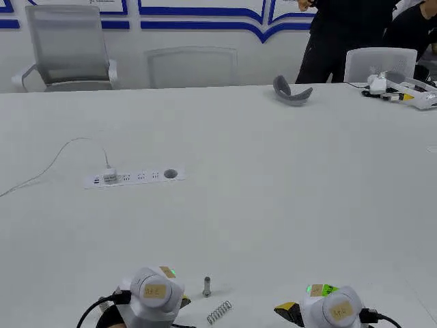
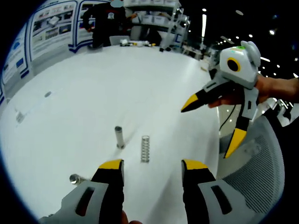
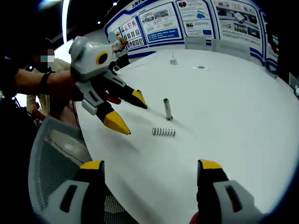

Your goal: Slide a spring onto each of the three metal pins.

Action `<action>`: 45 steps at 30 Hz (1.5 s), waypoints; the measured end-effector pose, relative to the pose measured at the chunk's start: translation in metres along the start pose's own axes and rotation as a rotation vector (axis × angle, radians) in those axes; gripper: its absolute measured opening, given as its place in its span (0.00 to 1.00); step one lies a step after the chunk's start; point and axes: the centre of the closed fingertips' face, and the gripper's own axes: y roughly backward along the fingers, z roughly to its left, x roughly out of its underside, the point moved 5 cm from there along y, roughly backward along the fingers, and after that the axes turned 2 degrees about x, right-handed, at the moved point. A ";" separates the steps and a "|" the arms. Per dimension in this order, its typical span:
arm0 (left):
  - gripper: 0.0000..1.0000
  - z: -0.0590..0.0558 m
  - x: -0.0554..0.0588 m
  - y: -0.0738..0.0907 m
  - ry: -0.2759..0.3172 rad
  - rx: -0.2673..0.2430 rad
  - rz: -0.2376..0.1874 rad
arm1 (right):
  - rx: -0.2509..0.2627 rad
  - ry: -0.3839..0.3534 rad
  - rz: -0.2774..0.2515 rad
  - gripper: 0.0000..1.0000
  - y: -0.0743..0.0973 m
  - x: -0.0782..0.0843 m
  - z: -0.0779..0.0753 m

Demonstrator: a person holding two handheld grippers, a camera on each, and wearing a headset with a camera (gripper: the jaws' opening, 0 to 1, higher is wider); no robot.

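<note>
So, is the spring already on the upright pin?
No, the spring lies flat on the table beside the pin, not threaded over it.

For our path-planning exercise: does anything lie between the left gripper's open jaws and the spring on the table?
Nothing visible does. The spring lies on bare table just ahead of the left gripper; the upright pin stands beside the spring, clear of that path.

A wide white desk [image 1: 287, 198] carries a power strip [image 1: 134, 177] with a thin cable [image 1: 54, 160]. Grey mesh chairs [image 1: 68, 48] line its far edge, before a white wall [image 1: 205, 41] with blue stripes. Posters [image 3: 163, 21] hang there, and ceiling lights [image 2: 204, 21] glow overhead.
</note>
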 end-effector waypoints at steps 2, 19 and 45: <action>0.46 0.002 0.000 -0.006 0.009 -0.010 0.004 | 0.000 -0.002 0.003 0.83 0.000 0.002 0.000; 0.28 0.006 0.005 -0.043 0.046 -0.036 0.034 | -0.005 -0.015 0.003 0.82 0.003 0.006 -0.001; 0.11 0.007 0.010 -0.043 -0.010 -0.086 0.029 | -0.008 -0.013 0.004 0.81 0.003 0.004 -0.004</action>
